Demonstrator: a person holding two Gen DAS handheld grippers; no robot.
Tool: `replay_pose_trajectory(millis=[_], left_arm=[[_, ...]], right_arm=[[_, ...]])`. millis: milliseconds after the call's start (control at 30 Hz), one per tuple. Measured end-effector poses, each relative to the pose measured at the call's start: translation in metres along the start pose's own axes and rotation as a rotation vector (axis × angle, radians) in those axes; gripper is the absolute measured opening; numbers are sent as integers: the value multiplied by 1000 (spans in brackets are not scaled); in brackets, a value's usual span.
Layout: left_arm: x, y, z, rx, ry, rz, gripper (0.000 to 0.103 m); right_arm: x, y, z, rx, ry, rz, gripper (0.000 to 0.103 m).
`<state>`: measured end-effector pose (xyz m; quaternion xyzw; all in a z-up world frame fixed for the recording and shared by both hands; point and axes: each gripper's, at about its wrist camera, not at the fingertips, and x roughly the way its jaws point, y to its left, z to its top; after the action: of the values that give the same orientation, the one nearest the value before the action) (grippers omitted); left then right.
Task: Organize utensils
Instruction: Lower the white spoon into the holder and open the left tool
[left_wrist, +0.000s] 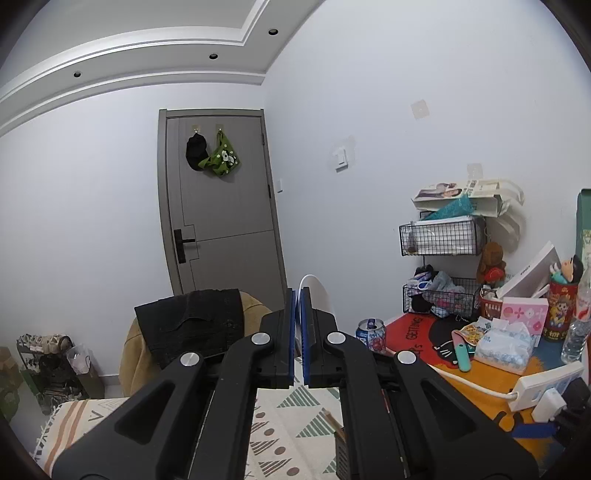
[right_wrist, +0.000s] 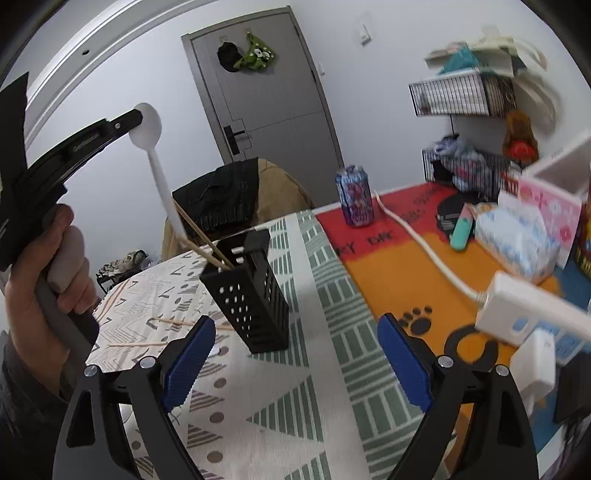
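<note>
My left gripper (left_wrist: 297, 295) is shut on a white plastic spoon (left_wrist: 317, 291), gripping its bowl. In the right wrist view the left gripper (right_wrist: 136, 120) holds the spoon (right_wrist: 159, 173) high at the left, its handle hanging down toward a black perforated utensil holder (right_wrist: 251, 291) on the patterned cloth. Two wooden chopsticks (right_wrist: 201, 236) lean out of the holder. More loose chopsticks (right_wrist: 173, 322) lie on the cloth left of the holder. My right gripper (right_wrist: 295, 354) is open and empty, low over the cloth in front of the holder.
A drink can (right_wrist: 354, 199), a white cable and power strip (right_wrist: 532, 314), a tissue pack (right_wrist: 517, 240) and a teal item (right_wrist: 461, 229) lie on the red-orange mat at right. Wire baskets (right_wrist: 461, 96) hang on the wall. A chair with a black garment (right_wrist: 221, 199) stands behind the table.
</note>
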<state>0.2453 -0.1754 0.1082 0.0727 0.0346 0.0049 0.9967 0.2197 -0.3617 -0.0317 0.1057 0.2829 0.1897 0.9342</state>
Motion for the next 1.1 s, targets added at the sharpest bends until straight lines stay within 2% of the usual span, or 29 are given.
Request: replay_pose_trajectory(millis=[200, 467, 567, 633, 767, 833, 933, 1100], left_arm=[[8, -15, -13, 13, -3, -6, 4], [2, -23, -34, 14, 72, -72, 5], [-5, -17, -38, 3, 101, -90, 14], [-11, -12, -40, -7, 109, -95, 26], [-24, 7, -42, -36, 131, -97, 36], [-31, 19, -44, -50, 154, -106, 50], [-38, 33, -46, -58, 183, -103, 62], [-51, 64, -53, -92, 246, -100, 73]], right_arm=[[2, -14, -9, 45, 9, -11, 88], [-3, -22, -16, 70, -16, -34, 88], [-3, -20, -18, 78, -20, -26, 88], [-4, -19, -20, 89, -22, -19, 88], [-5, -10, -23, 88, -19, -7, 88], [-7, -3, -24, 80, -20, -3, 89], [-8, 5, -26, 71, -20, 1, 90], [-6, 18, -29, 61, -13, 15, 91]])
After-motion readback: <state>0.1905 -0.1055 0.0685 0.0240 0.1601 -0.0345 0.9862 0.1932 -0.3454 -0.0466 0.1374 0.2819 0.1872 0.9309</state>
